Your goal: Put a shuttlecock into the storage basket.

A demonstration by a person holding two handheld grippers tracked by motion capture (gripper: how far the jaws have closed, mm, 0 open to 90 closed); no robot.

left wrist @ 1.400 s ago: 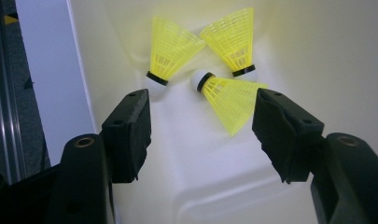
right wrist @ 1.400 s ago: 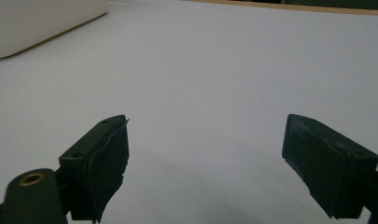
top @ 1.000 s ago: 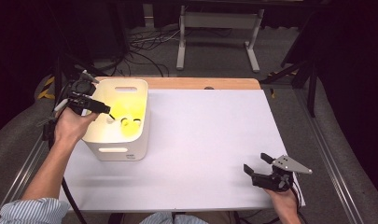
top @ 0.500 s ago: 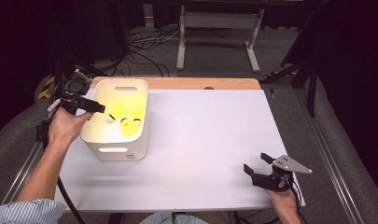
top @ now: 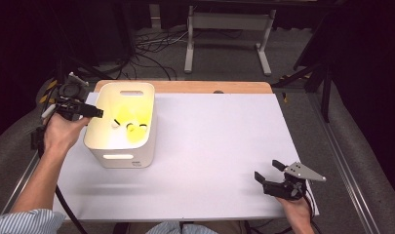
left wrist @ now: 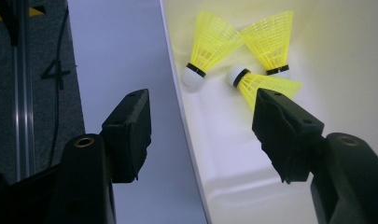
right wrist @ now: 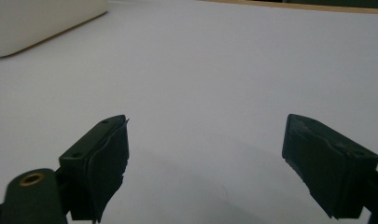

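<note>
Reaching arm, left: the person's left forearm, in a striped sleeve, comes up from the bottom left corner of the high view, and the hand (top: 62, 132) holds the left gripper (top: 95, 113) level at the left rim of the white bin (top: 121, 157).
Left gripper fingers: spread wide apart and holding nothing. In the left gripper view one finger (left wrist: 129, 133) hangs outside the bin wall, over the table, and the other finger (left wrist: 285, 132) hangs inside the bin, so the wall runs up between them. Neither finger can be seen touching the wall.
Shuttlecocks: three yellow shuttlecocks (left wrist: 245, 51) with white tips lie together on the floor of the bin, just beyond the inner finger. Whether that finger touches the nearest one cannot be told.
White bin: stands on the left part of the table (top: 219, 141), near its far edge, open at the top, with a handle slot in each end.
Resting arm, right: the person's right hand (top: 296, 210) comes in at the bottom right and holds the right gripper (top: 269, 172) low over the near right corner of the table, well apart from the bin.
Right gripper fingers: spread wide and empty. In the right gripper view the two black fingers (right wrist: 99, 161) frame bare white table, with a corner of the bin far off at the top left.
</note>
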